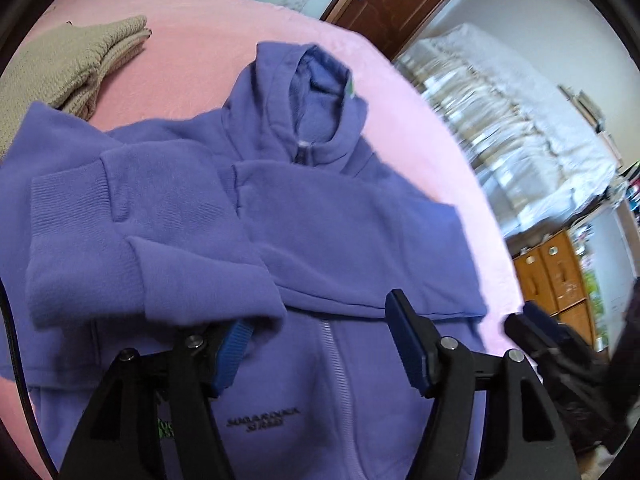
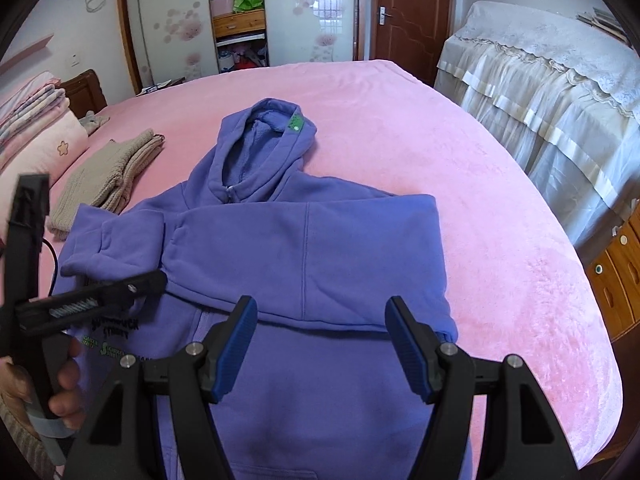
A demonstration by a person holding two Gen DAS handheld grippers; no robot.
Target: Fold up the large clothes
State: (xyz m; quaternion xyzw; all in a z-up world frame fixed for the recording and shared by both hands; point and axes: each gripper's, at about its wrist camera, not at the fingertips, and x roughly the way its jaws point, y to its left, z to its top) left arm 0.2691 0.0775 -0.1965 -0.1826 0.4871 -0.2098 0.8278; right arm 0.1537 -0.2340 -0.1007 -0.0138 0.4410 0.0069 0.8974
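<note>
A purple zip hoodie [image 1: 320, 240] [image 2: 304, 248] lies flat on the pink bed, hood away from me, both sleeves folded across the chest. My left gripper [image 1: 320, 344] is open just above the hoodie's front, its left finger against the folded sleeve cuff [image 1: 152, 280]. My right gripper [image 2: 320, 340] is open over the hoodie's lower front, holding nothing. The left gripper also shows from the side in the right wrist view [image 2: 100, 296], and the right gripper shows at the right edge of the left wrist view [image 1: 560, 344].
A folded beige knit sweater [image 2: 108, 176] [image 1: 68, 68] lies on the pink bed [image 2: 440, 140] to the left of the hoodie. Folded bedding [image 2: 36, 120] is stacked at the far left. A lace-covered cabinet [image 2: 540, 92] and wooden drawers [image 2: 616, 264] stand to the right.
</note>
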